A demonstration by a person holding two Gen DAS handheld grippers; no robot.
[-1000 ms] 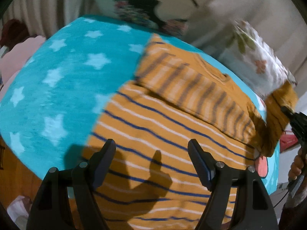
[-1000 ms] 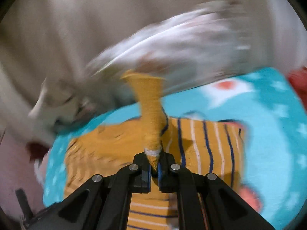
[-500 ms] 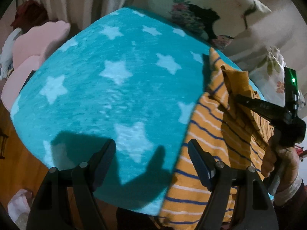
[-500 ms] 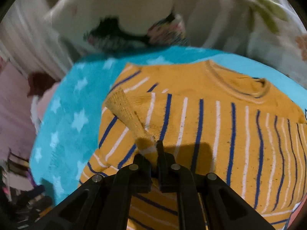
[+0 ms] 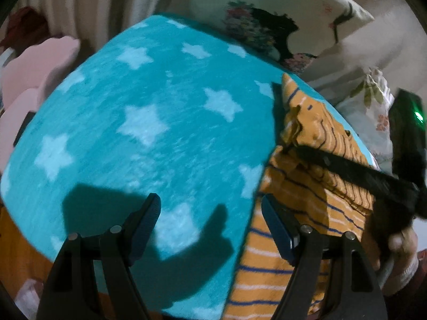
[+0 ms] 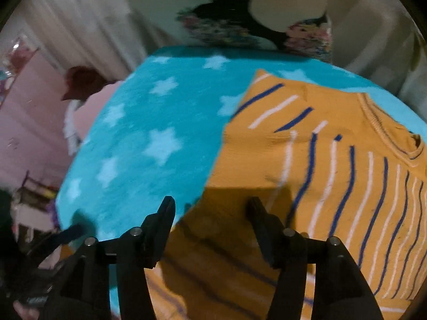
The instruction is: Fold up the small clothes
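Observation:
A small mustard-yellow sweater (image 6: 333, 165) with blue and white stripes lies on a teal star-patterned blanket (image 6: 149, 144). Its sleeve lies folded over the body. My right gripper (image 6: 210, 213) is open and empty, just above the sweater's left edge. In the left wrist view the sweater (image 5: 301, 213) is at the right, with the right gripper's black fingers (image 5: 347, 168) lying across it. My left gripper (image 5: 210, 213) is open and empty over the blanket (image 5: 149, 133), its right finger at the sweater's edge.
Patterned pillows (image 5: 280, 26) lean at the far edge of the blanket, also in the right wrist view (image 6: 240, 13). A pink cloud-shaped board (image 5: 29, 74) stands at the left. The blanket's near edge drops to an orange surface (image 5: 16, 245).
My right gripper has opened and let go of the sleeve, which now lies on the sweater's body. My left gripper has swung left, off the sweater and over the blanket.

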